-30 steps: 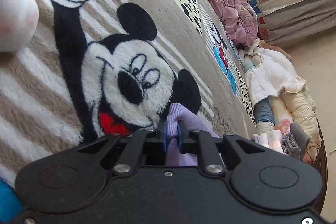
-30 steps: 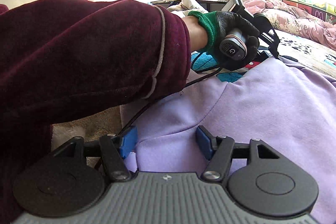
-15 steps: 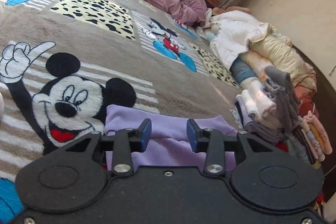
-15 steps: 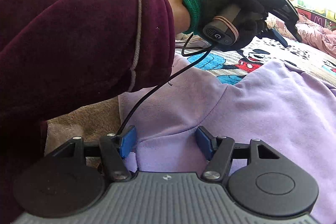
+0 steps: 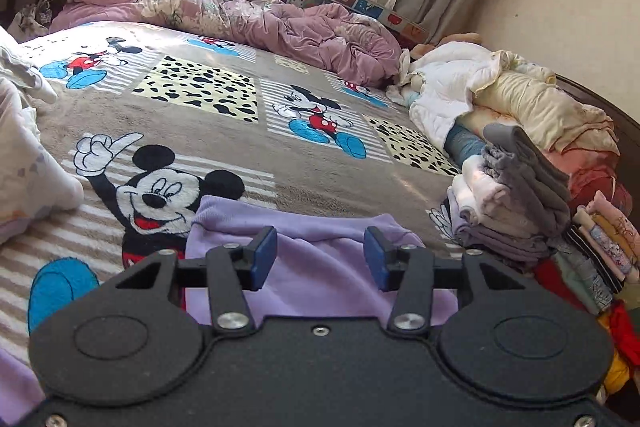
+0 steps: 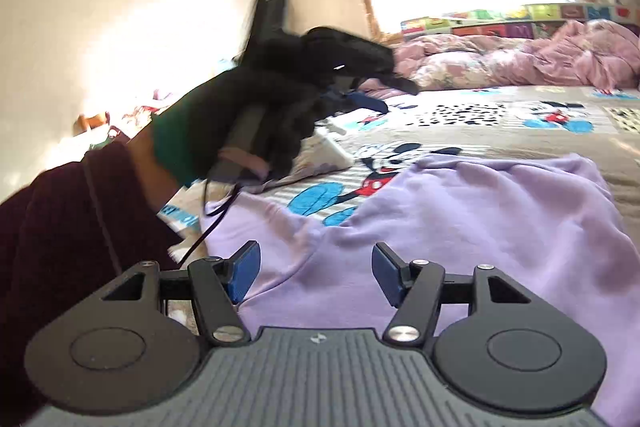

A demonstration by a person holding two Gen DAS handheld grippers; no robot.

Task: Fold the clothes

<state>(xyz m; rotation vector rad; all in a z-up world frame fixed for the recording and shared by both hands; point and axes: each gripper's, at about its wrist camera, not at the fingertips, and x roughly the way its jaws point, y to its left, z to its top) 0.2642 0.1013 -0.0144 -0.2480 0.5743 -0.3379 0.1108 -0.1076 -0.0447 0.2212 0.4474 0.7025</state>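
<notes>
Left gripper (image 5: 320, 259): jaws spread wide, nothing between them; it hangs above the near edge of the purple garment. Right gripper (image 6: 316, 277): jaws likewise wide apart and empty, low over the same garment.

Bed blanket (image 5: 240, 155): brown plush with cartoon-mouse panels and spotted squares; it carries everything below.

Pink quilt (image 5: 248, 15): crumpled in a heap along the far side, under the window.

Purple garment (image 6: 480, 211): the piece in hand. It lies on the blanket in front of both grippers, doubled over on itself with soft rumpled edges, held by neither. How many folds it has taken cannot be read from these views.

Stack of folded clothes (image 5: 516, 195): at the blanket's right edge, grey piece on top, more folded items beside it.

White garment (image 5: 28, 163): loose at the left, near the purple one.

Gloved hand (image 6: 256, 119): holds the left gripper's handle, raised above the garment; a thin cable (image 6: 216, 211) dangles from it toward the cloth.

Risks: the thick fleece may spring open once let go, spoiling a crease; a pinch that catches only the top layer would drag the layers askew; the cable could snag a fold.
</notes>
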